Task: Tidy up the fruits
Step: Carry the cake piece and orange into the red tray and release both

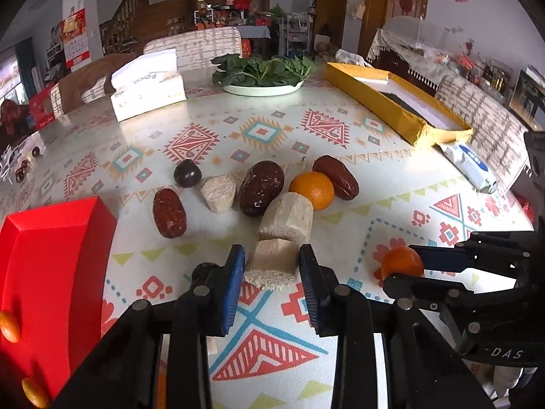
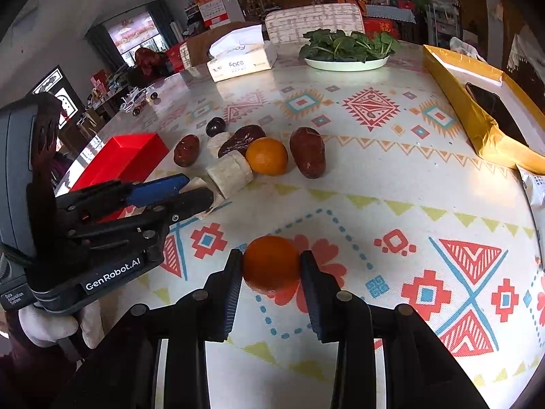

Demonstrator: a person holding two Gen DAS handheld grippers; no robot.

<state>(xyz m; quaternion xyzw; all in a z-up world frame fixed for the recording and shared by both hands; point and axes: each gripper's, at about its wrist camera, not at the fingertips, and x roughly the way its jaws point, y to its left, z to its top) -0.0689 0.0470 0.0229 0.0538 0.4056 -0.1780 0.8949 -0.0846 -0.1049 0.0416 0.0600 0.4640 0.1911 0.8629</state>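
Left gripper [image 1: 271,266] low over the patterned table [image 1: 391,231], its blue pads [image 1: 235,283] closed against both sides of a pale cane chunk [image 1: 272,264]. Chunk sits on the cloth, touching a second cane piece [image 1: 287,216] just behind it.

Right gripper [image 2: 271,267] clamps a small orange [image 2: 270,264] between its pads, near edge of table, on a red flower print. In the left view this orange [image 1: 402,262] shows between the right gripper's fingers, to the right of the held chunk.

Fruit cluster mid-table: loose orange [image 1: 312,190] touching the second cane piece; long date [image 1: 335,177] just behind that orange; large date [image 1: 261,187] in the middle; third cane piece [image 1: 218,192] beside it; dark round fruit [image 1: 187,173] touching that piece; small date [image 1: 169,213] farthest left, apart from the rest.

Red tray [image 1: 51,272] at left edge, near the left gripper; two small orange fruits [image 1: 9,326] on its near side.

Far side: tissue box [image 1: 146,85], plate of greens [image 1: 262,88], yellow box [image 1: 395,102] along the right.
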